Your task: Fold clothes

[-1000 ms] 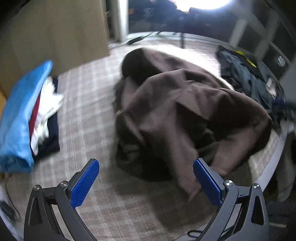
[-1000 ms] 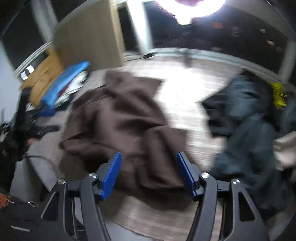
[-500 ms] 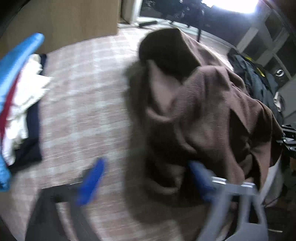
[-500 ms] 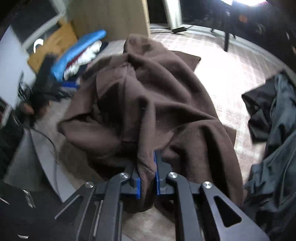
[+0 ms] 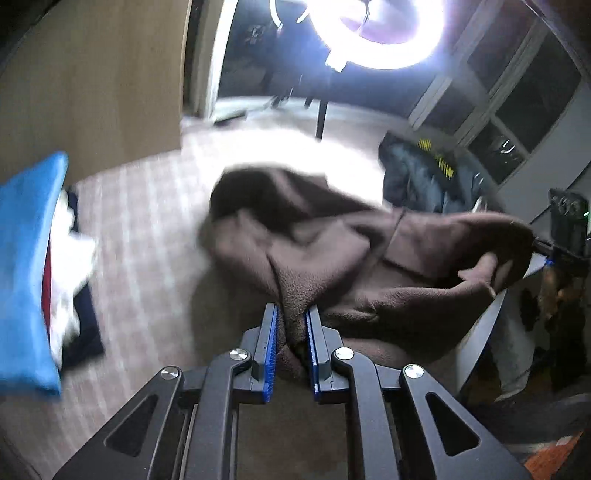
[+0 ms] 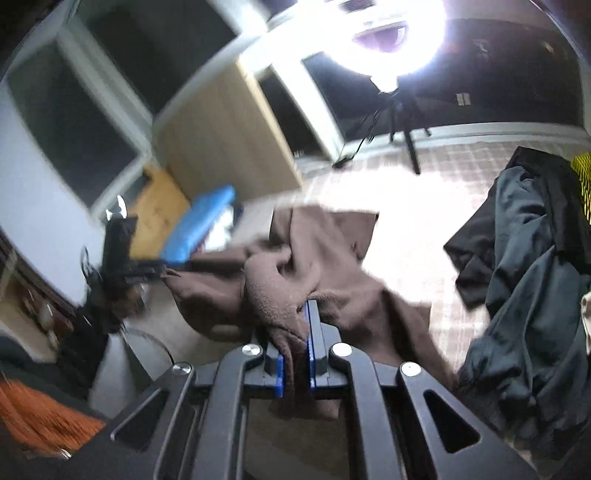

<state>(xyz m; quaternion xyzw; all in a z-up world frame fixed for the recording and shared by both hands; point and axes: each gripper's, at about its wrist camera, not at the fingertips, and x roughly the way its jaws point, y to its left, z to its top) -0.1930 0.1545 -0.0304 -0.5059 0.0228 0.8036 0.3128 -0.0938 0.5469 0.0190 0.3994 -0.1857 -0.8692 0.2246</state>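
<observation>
My left gripper (image 5: 290, 317) pinches thick fold of brown fleece garment (image 5: 369, 251), blue ribbed pads pressed against nubby pile. My right gripper (image 6: 295, 332) clamps another bunched edge of same garment (image 6: 314, 258), fabric stretched between both. Garment lies rumpled on checked woven bedcover (image 5: 147, 258). Left of garment: stack of folded clothes (image 5: 33, 266), blue one on top. Right of garment: dark slick jacket heap (image 6: 528, 277). Beyond garment: glaring ring light (image 5: 373, 33).

A ring light (image 5: 376, 33) is blazing at the top of both views, washing out the floor (image 5: 280, 147) beneath it; edges are bending and darkening; motion blur is smearing the room.
</observation>
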